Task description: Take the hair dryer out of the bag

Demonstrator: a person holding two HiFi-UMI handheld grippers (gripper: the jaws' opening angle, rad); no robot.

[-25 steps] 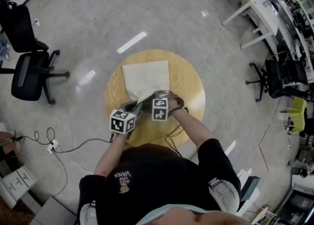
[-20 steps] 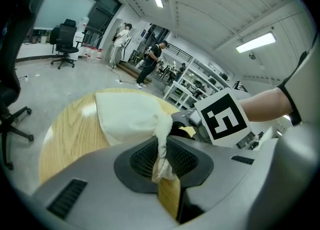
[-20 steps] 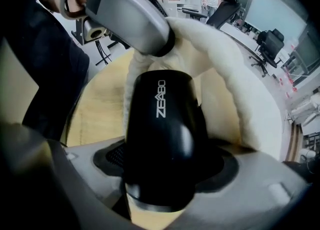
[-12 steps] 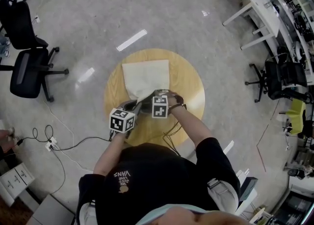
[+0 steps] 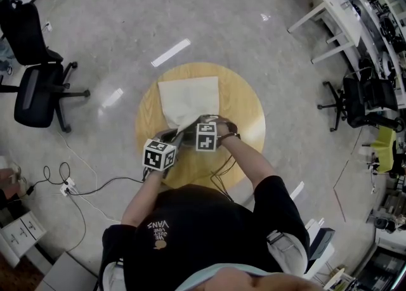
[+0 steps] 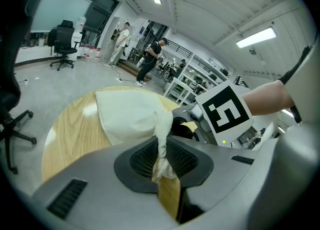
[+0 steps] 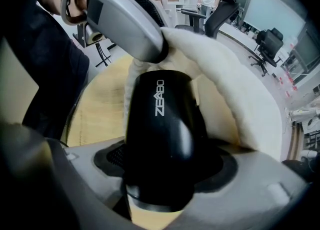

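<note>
Head view: both grippers meet over middle of round pale-wood table (image 5: 247,118), their marker cubes hiding what they hold. Flat cream cloth bag (image 5: 189,98) spreads toward table's far edge.
Left gripper view: left gripper (image 6: 161,161), tilted shallowly down, jaws narrowed on bunched, twisted bag hem.
Right gripper view: right gripper (image 7: 162,181), pointing steeply down, jaws clamped round glossy black rounded hair dryer (image 7: 161,124) at bag mouth, far end seemingly inside soft fold.

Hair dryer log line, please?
left gripper: shut on bag | right gripper: shut on hair dryer | hair dryer: partly in bag
</note>
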